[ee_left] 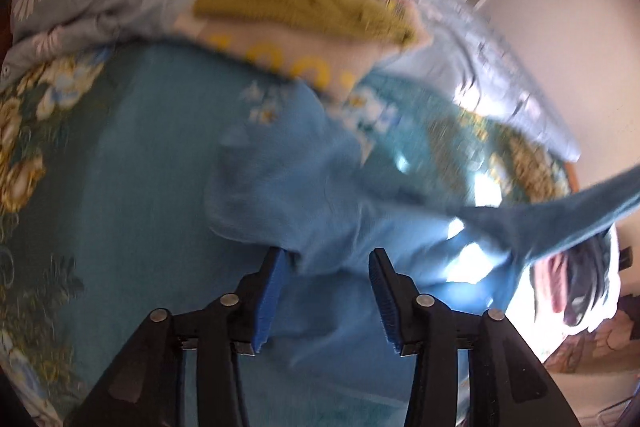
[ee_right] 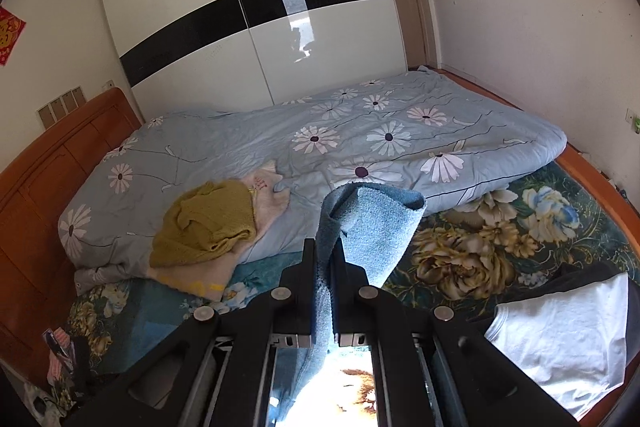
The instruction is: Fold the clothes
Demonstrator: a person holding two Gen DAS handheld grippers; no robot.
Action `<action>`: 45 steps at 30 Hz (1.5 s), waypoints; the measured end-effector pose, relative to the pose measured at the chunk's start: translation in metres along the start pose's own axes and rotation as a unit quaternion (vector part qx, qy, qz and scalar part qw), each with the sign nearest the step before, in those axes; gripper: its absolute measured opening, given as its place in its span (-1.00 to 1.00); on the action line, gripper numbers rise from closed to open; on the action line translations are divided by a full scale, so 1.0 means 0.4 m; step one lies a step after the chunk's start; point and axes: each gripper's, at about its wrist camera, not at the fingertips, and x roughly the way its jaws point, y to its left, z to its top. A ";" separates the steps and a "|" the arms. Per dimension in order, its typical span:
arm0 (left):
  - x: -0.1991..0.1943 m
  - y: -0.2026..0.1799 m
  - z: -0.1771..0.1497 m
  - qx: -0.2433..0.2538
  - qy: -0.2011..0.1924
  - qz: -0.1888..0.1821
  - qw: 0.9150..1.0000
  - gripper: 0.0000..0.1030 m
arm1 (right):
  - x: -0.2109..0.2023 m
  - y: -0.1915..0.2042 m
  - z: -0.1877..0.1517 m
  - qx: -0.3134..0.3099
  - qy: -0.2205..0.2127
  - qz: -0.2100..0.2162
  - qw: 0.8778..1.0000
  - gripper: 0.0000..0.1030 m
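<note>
The blue garment [ee_right: 360,223] is pinched by the closed right tongs [ee_right: 324,259] above the bed [ee_right: 520,227]. The left tongs [ee_left: 328,267] are parted, blue cloth lying between them unpressed. An olive sweater [ee_right: 204,227] is seen at nine o'clock.
</note>
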 end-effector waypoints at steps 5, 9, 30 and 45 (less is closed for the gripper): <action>0.010 -0.164 -0.032 0.050 0.011 -0.049 0.997 0.00 | 0.021 0.031 -0.009 -0.012 0.010 0.021 1.000 -0.90; 0.033 -0.379 -0.002 0.119 0.014 -0.099 0.988 0.11 | 0.027 0.043 -0.018 -0.013 0.016 0.037 0.999 -0.90; 0.139 -0.679 0.020 0.199 -0.006 -0.112 0.974 -0.90 | 0.028 -0.043 -0.075 0.030 0.043 0.062 0.997 -0.87; -0.333 0.161 0.129 -0.162 -0.254 -0.101 0.948 -0.92 | 0.169 0.085 -0.279 0.036 0.172 0.112 0.978 -0.57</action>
